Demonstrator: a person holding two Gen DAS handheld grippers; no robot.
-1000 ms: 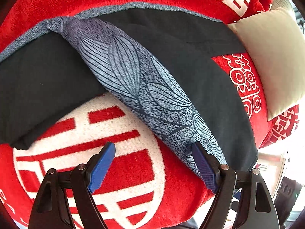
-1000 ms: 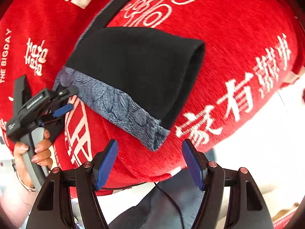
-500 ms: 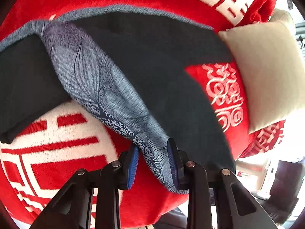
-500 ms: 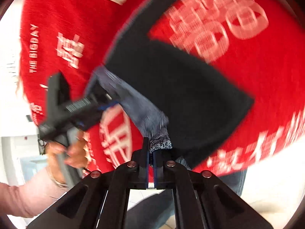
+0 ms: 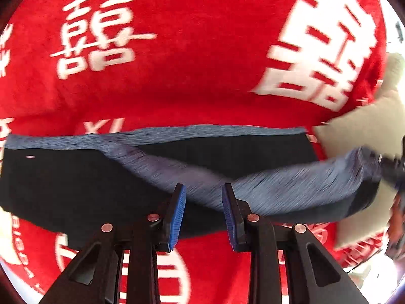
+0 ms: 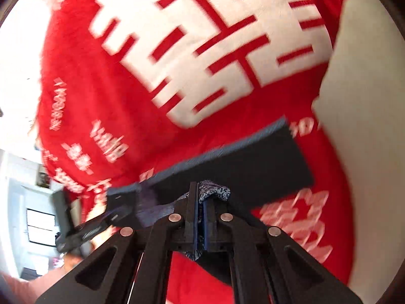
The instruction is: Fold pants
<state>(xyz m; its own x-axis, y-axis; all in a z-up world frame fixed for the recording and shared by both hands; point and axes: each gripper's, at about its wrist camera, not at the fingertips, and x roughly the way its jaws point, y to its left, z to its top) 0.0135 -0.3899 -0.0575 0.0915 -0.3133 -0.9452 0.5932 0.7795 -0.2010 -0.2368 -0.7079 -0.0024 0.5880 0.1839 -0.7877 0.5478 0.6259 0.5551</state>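
The pants (image 5: 76,185) are black with a grey-blue patterned waistband and lie across a red blanket with white characters. My left gripper (image 5: 203,202) is narrowed around the patterned waistband, which runs between its blue pads; contact is unclear. My right gripper (image 6: 201,202) is shut on the patterned waistband cloth (image 6: 215,191), with the black pants (image 6: 253,162) stretched out beyond it. The left gripper also shows at the left of the right wrist view (image 6: 83,225). The right gripper shows blurred at the right edge of the left wrist view (image 5: 389,164).
A red blanket (image 5: 192,71) covers the surface in both views. A beige cushion (image 5: 359,136) lies at the right, also in the right wrist view (image 6: 367,101). A room with a window (image 6: 40,225) shows past the blanket's left edge.
Both grippers have lifted the waistband edge and carried it forward over the pants. The far blanket now fills both views. The right gripper stayed shut; the left one kept its narrow gap.
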